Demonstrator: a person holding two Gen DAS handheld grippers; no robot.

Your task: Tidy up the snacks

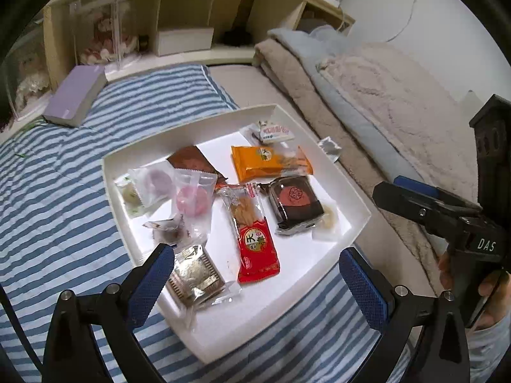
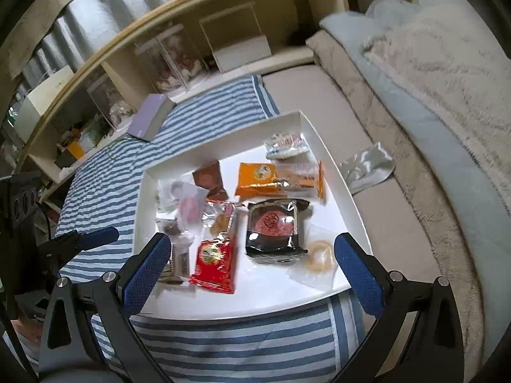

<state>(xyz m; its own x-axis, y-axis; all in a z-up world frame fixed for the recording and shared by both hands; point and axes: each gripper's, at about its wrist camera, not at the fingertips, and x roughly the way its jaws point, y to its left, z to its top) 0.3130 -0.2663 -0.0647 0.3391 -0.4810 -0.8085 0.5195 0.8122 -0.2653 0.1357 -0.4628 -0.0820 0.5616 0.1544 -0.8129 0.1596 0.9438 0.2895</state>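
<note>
I hold both tools spread and empty, left tool [image 1: 255,271] and right tool [image 2: 252,265], above the white tray [image 1: 351,191] on the striped bed. Snacks [image 1: 255,223] overlap mid-tray; a grab might snag two wrappers.

Striped bed cover [image 1: 64,191] carries a white tray [image 1: 134,156] and lilac box [image 1: 76,95]
</note>
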